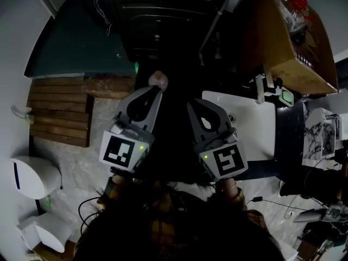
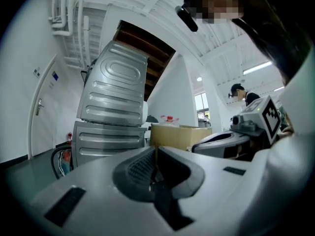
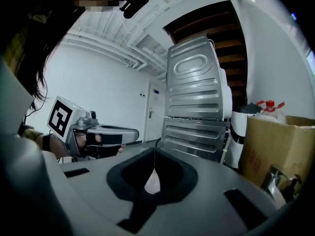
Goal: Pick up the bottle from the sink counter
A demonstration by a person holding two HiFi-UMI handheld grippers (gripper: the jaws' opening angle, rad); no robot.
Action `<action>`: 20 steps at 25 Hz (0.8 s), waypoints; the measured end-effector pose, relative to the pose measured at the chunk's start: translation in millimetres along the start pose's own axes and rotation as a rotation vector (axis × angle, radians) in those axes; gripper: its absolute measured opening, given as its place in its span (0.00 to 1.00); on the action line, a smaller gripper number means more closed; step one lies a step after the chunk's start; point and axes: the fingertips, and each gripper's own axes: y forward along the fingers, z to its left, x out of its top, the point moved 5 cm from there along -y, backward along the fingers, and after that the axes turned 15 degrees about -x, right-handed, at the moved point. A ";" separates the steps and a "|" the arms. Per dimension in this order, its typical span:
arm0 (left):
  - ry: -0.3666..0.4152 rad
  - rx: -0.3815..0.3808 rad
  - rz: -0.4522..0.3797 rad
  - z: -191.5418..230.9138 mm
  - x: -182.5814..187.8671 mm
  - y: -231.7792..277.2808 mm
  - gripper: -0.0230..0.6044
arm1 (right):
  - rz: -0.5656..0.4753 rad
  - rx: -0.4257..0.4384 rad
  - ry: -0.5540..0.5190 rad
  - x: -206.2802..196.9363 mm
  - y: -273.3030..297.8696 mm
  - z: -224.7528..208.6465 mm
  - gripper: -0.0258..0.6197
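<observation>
left gripper (image 1: 156, 91): jaws were together, empty | right gripper (image 1: 192, 105): jaws were together, empty | both hung side by side near white counter (image 1: 255, 132)

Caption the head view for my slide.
Left tongs and right tongs, both shut, held side by side near a white counter.

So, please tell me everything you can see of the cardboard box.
The box is brown, corrugated cardboard by its look, with faint red print on one side. It stands upright and open at the top, just behind the tap. Some clear plastic with red on it rises above its rim. What the box stands on cannot be seen.
</observation>
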 end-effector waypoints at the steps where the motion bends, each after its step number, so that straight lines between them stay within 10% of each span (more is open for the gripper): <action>1: 0.008 0.000 0.002 0.4 -1.9 2.1 0.09 | 0.003 0.001 0.003 -1.4 0.2 -1.3 0.07; 20: 0.005 0.004 0.093 29.0 -42.0 31.2 0.09 | 0.062 0.025 0.030 -26.4 32.0 -6.2 0.07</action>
